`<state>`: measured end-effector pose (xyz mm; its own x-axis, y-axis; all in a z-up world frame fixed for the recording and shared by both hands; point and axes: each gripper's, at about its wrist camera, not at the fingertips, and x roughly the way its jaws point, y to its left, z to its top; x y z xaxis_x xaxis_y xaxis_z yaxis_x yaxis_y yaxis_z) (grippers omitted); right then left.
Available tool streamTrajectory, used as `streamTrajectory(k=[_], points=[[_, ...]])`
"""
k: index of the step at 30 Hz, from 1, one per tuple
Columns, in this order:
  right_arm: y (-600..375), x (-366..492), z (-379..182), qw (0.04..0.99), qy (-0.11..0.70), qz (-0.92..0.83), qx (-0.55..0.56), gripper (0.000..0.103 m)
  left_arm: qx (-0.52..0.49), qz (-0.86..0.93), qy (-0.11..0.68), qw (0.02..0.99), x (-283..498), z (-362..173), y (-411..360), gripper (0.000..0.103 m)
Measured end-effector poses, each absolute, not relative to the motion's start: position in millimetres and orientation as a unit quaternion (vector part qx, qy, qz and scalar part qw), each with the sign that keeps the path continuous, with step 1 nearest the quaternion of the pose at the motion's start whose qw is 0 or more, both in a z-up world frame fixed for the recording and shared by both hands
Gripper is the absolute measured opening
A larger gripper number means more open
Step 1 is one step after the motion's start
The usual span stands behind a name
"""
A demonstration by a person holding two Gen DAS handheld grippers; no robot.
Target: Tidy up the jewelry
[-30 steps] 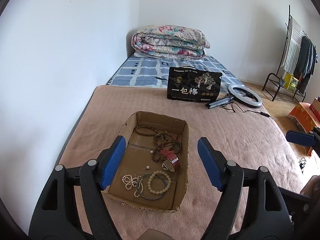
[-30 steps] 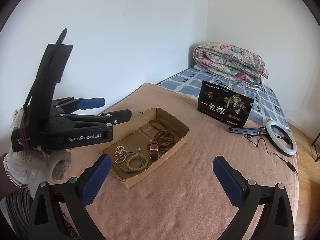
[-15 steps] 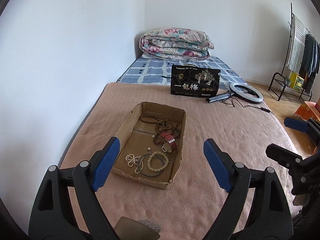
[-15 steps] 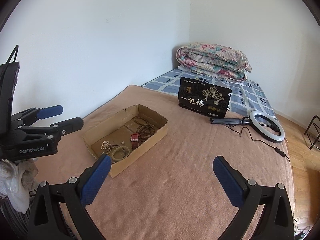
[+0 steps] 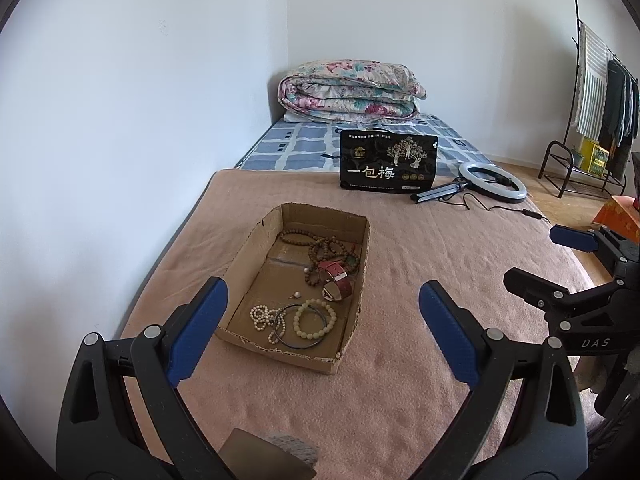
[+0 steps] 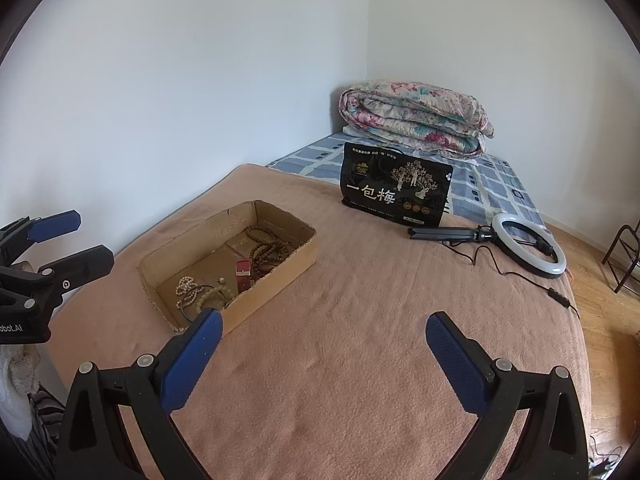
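A shallow cardboard box [image 5: 256, 240] [image 6: 276, 284] lies on the tan blanket. It holds brown bead strands [image 5: 324, 246], a red watch [image 5: 336, 276], a pale bead bracelet [image 5: 315, 319], a dark bangle [image 5: 298, 344] and a small pearl string [image 5: 262, 316]. My left gripper [image 5: 322, 320] is open and empty, held back from the box's near end. My right gripper [image 6: 322, 346] is open and empty, over the blanket to the right of the box. Each gripper shows at the edge of the other's view.
A black printed bag [image 5: 388, 160] stands behind the box. A ring light on a folded tripod [image 5: 490, 180] lies to its right with a trailing cable. A folded floral quilt [image 5: 352, 92] sits at the bed's far end. A wall runs along the left.
Both grippers have drawn back and away from the box, which now looks smaller and farther. The right gripper has swung right, off the left gripper. The jewelry has not moved.
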<state>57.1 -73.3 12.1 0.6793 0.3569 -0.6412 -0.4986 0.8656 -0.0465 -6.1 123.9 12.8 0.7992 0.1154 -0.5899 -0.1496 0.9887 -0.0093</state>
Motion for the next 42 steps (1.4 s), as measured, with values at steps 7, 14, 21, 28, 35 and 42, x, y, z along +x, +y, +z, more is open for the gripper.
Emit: streamTrajectory(k=[7,14,21,28,35,42], points=[[-77.2,58.3,13.1,0.915,0.324,0.222,-0.092,0.103,-0.037,0.075,0.321,0.943,-5.0,10.7,126.7,0.101],[-81.7,59.8,5.2,0.912,0.337,0.211,-0.095,0.103,-0.038,0.077,0.318,0.944,-6.0,12.3,126.9,0.103],[-85.3,60.7,5.3,0.914,0.338,0.206,-0.091,0.103,-0.03,0.078,0.319,0.944,-6.0,12.4,125.7,0.103],[-87.5,62.5,4.4,0.915,0.339,0.201,-0.088,0.103,-0.028,0.079,0.318,0.945,-5.8,12.3,125.2,0.103],[-88.2,64.0,3.8,0.916,0.34,0.197,-0.086,0.103,-0.027,0.077,0.319,0.944,-5.6,12.5,125.0,0.103],[-89.3,64.3,4.0,0.917,0.339,0.195,-0.085,0.103,-0.028,0.077,0.318,0.944,-5.7,12.5,124.8,0.103]])
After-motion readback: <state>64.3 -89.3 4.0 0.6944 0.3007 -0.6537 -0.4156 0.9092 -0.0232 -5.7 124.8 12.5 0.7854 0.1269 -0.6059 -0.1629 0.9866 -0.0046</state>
